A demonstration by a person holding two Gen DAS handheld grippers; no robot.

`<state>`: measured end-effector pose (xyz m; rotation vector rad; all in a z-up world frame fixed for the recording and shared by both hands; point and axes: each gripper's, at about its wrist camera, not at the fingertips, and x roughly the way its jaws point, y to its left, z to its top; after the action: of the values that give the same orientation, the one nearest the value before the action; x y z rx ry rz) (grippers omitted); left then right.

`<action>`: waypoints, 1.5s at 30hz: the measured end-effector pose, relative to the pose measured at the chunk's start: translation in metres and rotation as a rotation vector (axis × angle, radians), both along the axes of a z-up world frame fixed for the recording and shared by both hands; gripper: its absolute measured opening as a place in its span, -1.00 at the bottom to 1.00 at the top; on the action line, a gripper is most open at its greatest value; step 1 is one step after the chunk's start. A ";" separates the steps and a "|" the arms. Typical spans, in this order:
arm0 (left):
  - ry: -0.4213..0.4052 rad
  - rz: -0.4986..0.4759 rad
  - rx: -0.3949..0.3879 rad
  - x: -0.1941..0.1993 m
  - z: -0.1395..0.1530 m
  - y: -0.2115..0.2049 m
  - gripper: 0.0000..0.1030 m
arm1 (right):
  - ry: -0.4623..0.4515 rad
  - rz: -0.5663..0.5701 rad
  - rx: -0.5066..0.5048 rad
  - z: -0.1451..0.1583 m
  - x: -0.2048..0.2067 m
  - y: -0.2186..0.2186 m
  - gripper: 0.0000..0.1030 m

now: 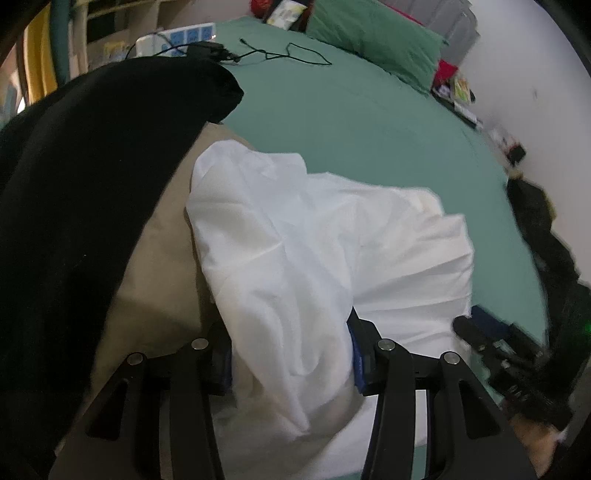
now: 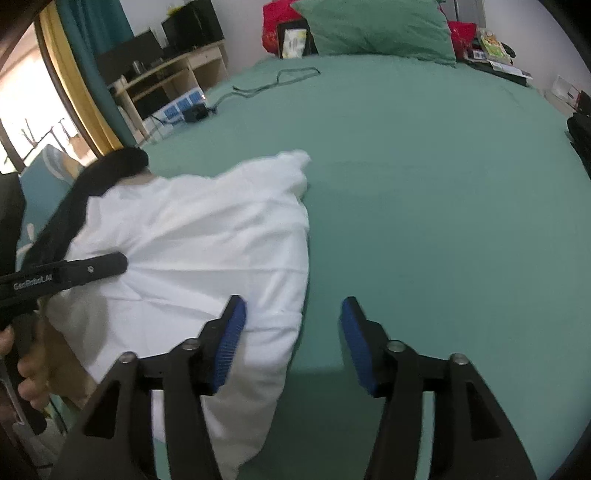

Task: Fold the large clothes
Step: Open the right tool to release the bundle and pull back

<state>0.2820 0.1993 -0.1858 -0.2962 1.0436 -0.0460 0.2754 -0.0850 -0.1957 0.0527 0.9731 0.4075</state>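
White garment [image 2: 207, 236], large, plain and creased, lies bunched on the green bed [image 2: 424, 184] near its left edge, partly overlapping a beige garment [image 1: 162, 258]. One fold of the white cloth is raised in a loose ridge. A black garment [image 1: 85, 184], dark and featureless, lies just beyond the beige one, at the bed's left edge, touching it.

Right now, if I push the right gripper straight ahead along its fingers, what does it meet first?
Probably only the green bedsheet. The right gripper is open, and the white garment has its edge beside the left finger, not squarely ahead. The green pillow lies far beyond; depth is uncertain.
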 end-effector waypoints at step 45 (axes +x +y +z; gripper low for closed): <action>-0.227 0.166 0.062 -0.151 0.057 -0.042 -0.03 | 0.078 -0.070 -0.011 0.048 -0.137 -0.093 0.28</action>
<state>0.1306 0.1569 -0.1291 -0.3129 0.7913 0.1003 0.1385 -0.1783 -0.1477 0.0925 1.0472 0.3377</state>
